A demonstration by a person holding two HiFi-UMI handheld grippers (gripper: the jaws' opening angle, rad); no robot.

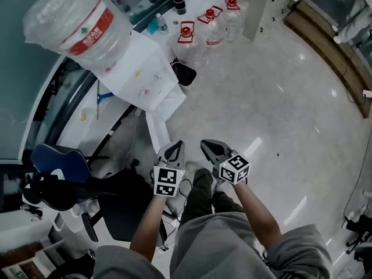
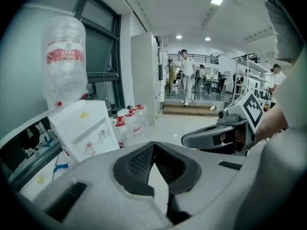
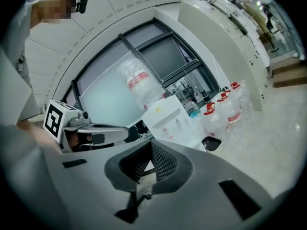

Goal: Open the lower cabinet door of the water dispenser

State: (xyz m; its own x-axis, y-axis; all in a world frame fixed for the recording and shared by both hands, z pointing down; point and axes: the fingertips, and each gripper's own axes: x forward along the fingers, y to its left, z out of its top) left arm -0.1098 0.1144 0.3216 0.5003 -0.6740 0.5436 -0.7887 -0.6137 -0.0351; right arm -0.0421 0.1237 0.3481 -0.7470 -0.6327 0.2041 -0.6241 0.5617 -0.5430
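White plastic fills the upper left of the head view: the water dispenser [image 1: 142, 77] with an upturned bottle [image 1: 75, 19] on top. From so steep an angle its front face is squeezed almost flat, and the lower cabinet door cannot be picked out with certainty. A narrow white panel [image 1: 157, 133] reaches from the dispenser's foot toward the grippers. Whether that is the door standing ajar, I cannot tell. In both gripper views the grey gripper body cuts off the dispenser's lower part, so only its top and tap panel show.

The left gripper [image 1: 174, 149] and right gripper [image 1: 209, 147] are held side by side in front of the person's knees. Each has its ribbed pads pressed together with nothing between them. The dispenser stands ahead of them and to the left, apart from both. The left gripper is the nearer, its tips just beside the end of the white panel in the head view. Contact cannot be judged there.

Behind the dispenser stand red-capped water jugs [image 1: 187, 42] and a black bin [image 1: 185, 74].
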